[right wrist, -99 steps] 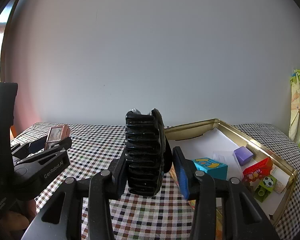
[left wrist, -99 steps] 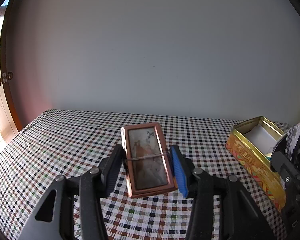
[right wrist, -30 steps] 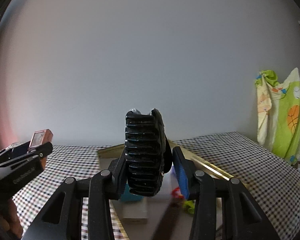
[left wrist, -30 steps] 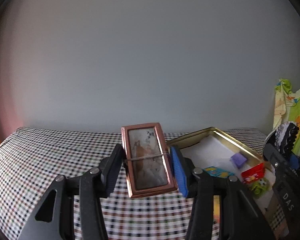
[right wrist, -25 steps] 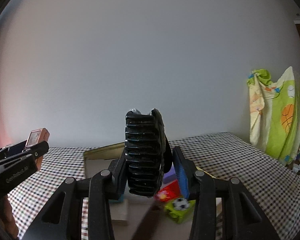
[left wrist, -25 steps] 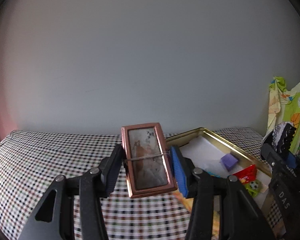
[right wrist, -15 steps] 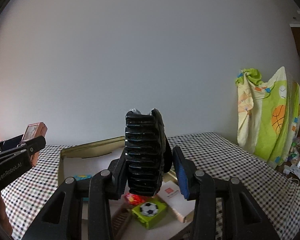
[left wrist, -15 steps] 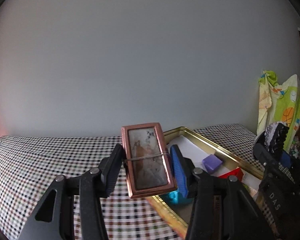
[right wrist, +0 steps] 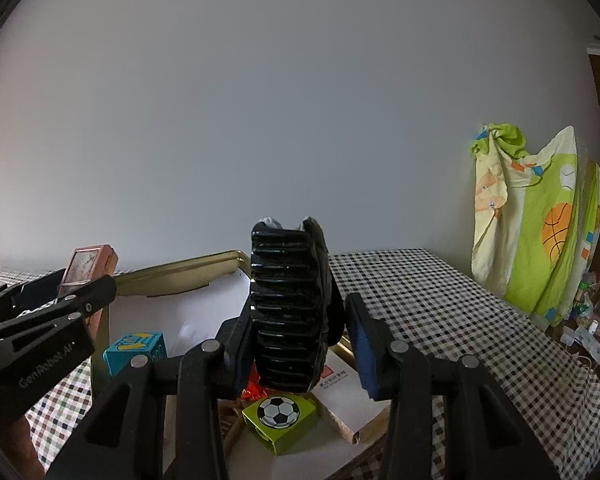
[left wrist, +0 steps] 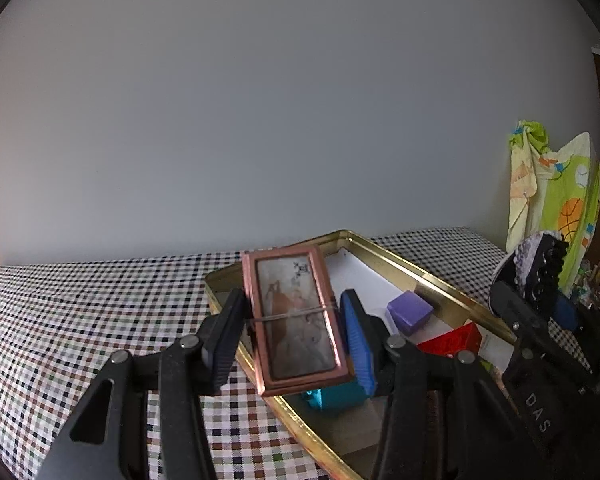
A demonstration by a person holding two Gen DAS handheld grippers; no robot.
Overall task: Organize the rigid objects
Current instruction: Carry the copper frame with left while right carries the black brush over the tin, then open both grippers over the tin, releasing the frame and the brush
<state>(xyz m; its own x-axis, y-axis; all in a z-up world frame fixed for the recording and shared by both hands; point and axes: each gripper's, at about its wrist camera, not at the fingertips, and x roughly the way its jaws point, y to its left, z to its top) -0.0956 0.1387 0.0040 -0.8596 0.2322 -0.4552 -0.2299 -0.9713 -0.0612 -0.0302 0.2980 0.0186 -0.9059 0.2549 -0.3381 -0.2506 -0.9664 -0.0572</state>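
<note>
Left gripper [left wrist: 292, 328] clamped on a copper-rimmed rectangular case with a pictured lid [left wrist: 296, 320]; pads grip its long edges, lid facing the camera, so it hangs upright, probably ready to be lowered flat or on edge; right gripper [right wrist: 300, 332] clamped on a glossy black ridged plastic piece [right wrist: 288, 308], maybe a large hair claw, cannot say for sure; ridges face the camera, something grey peeks out at its 12 o'clock.

Both loads are in the air above the shallow gold-coloured rectangular tin [left wrist: 416, 276] on the chequered tablecloth [left wrist: 100, 312]; neither one touches the tin or its contents.

Tin contents in left view: small purple cube [left wrist: 410, 312] at 3 o'clock of the case; red box [left wrist: 452, 340] at 4 o'clock; teal block [left wrist: 332, 398] at 6 o'clock, partly hidden by the case. Right view adds a lime-green block with a football print [right wrist: 280, 416] at 6 o'clock of the black piece and a flat white-topped box [right wrist: 348, 396] at 5 o'clock.

My read: tin is the collection bin; both items about to be dropped in; free white floor lies at its far end, toward 12 o'clock.

Risk: near end is crowded; releasing there lands the black piece on the green block.
</note>
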